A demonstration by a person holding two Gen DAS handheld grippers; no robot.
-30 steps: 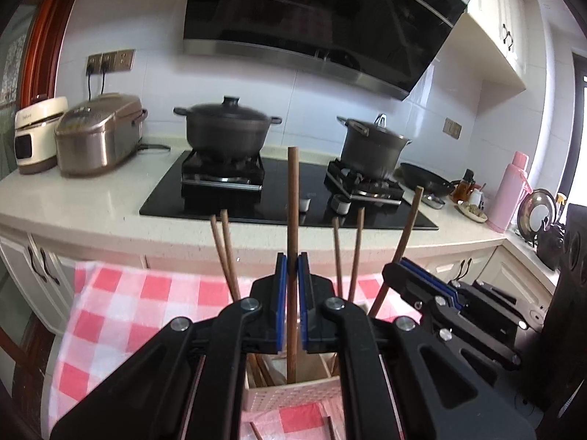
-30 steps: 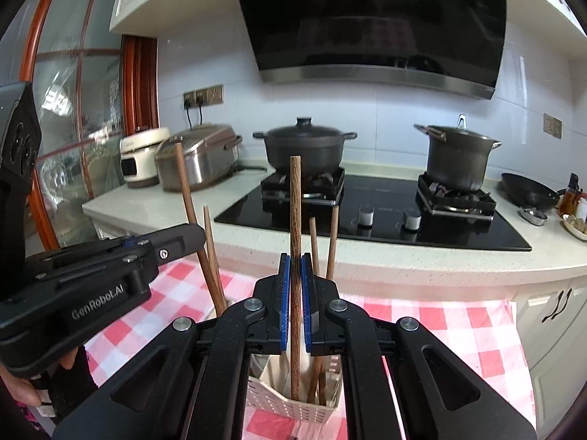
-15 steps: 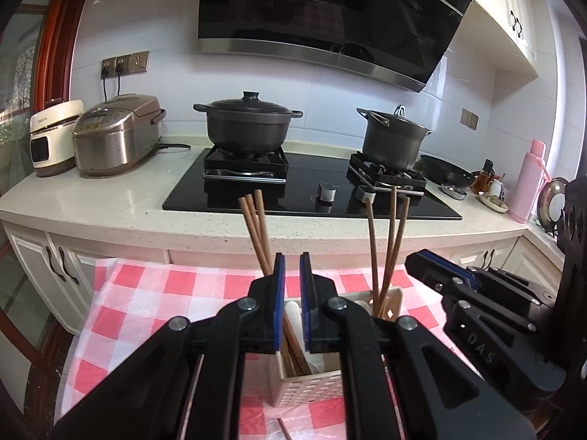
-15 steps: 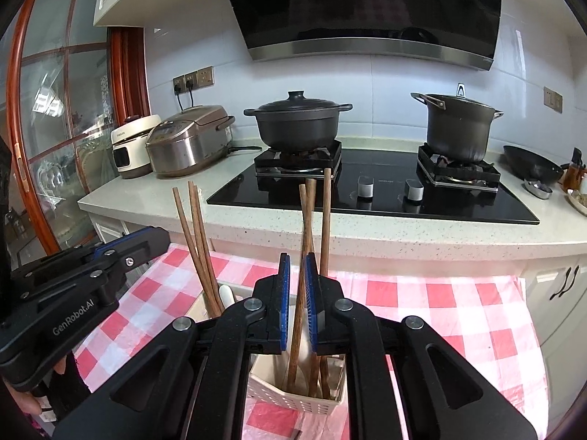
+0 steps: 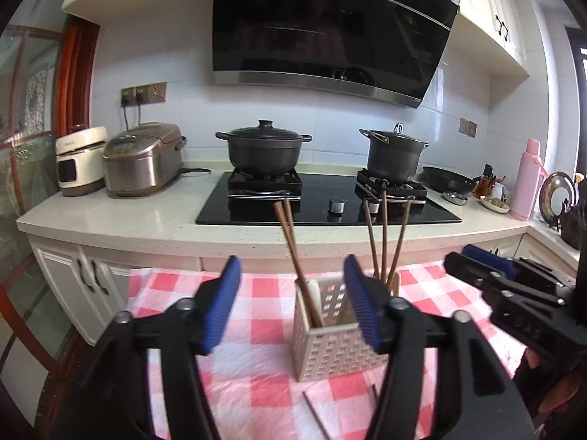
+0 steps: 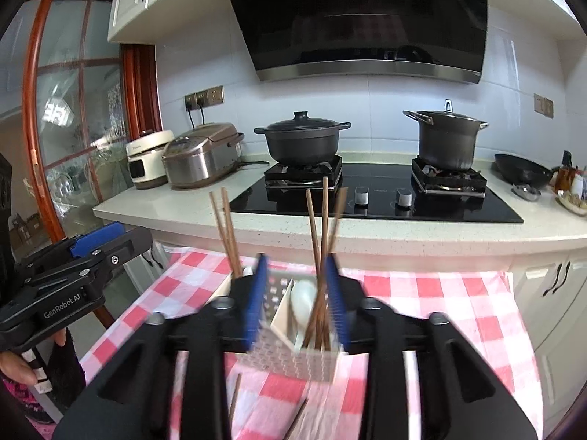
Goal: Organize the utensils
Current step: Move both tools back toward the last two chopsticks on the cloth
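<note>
Both grippers, left gripper [image 5: 291, 302] and right gripper [image 6: 295, 295], opening jaws empty beside the utensil caddy [image 5: 339, 348]; a careless swing could topple its leaning chopsticks [image 5: 383, 238].

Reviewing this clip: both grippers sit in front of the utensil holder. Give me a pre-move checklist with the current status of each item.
1. Left gripper free of any chopstick: ok; jaws opening, nothing between the pads.
2. Right gripper free: ok; jaws opening, with chopsticks in line between them but not pressed.
3. Utensil holder upright on the checked cloth: ok.
4. Chopsticks seated in the holder: ok; left pair and right bunch stand in separate compartments.
5. All utensils put away: not ok; loose chopsticks lie on the cloth in front of the holder.
6. Count of loose chopsticks: cannot tell; the grippers hide part of the cloth.
</note>
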